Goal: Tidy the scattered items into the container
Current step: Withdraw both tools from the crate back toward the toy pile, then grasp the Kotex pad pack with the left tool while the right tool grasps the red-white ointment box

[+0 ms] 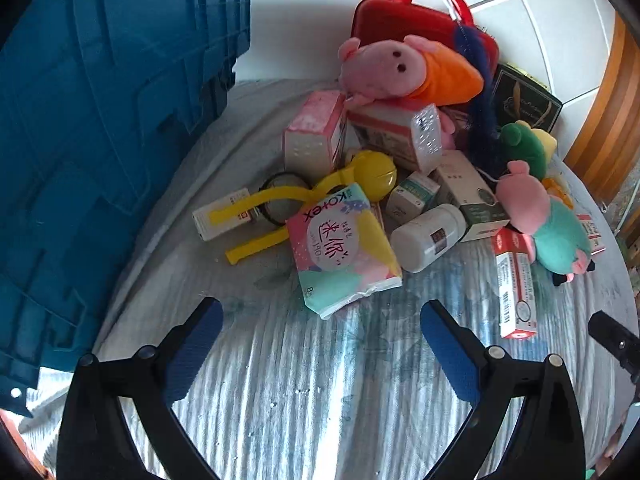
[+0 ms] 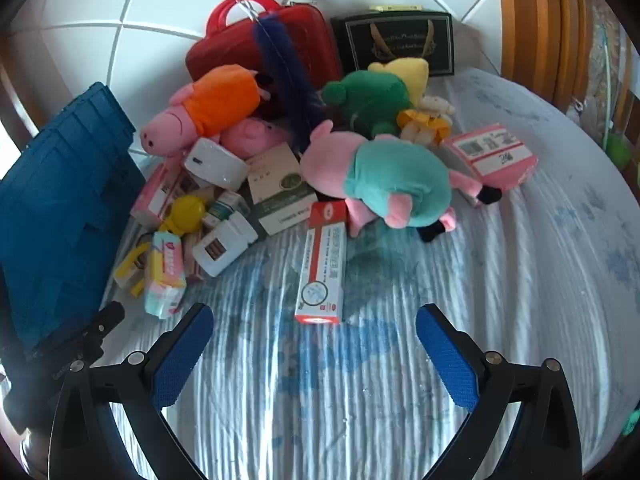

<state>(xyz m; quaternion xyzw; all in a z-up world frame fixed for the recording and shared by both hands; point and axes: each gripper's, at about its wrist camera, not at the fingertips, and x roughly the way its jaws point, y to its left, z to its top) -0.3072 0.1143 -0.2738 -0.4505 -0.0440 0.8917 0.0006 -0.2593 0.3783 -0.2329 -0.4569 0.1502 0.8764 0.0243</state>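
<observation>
A pile of items lies on a striped bedsheet (image 1: 320, 380). In the left wrist view a pastel Kotex pack (image 1: 344, 248) lies nearest, just beyond my open left gripper (image 1: 320, 312), with a yellow plastic scoop toy (image 1: 320, 188) and a white bottle (image 1: 428, 236) beside it. The blue crate (image 1: 100, 140) stands at the left. In the right wrist view my right gripper (image 2: 314, 320) is open and empty; a red-and-white long box (image 2: 322, 264) lies just ahead of it. A pink pig plush in teal (image 2: 384, 180) lies behind that box.
A pig plush in orange (image 2: 208, 112), a red case (image 2: 264, 48), a green plush (image 2: 368, 100), a dark gift box (image 2: 400, 44) and a pink box (image 2: 496, 156) sit further back. A tiled wall and a wooden frame (image 2: 532, 20) bound the bed.
</observation>
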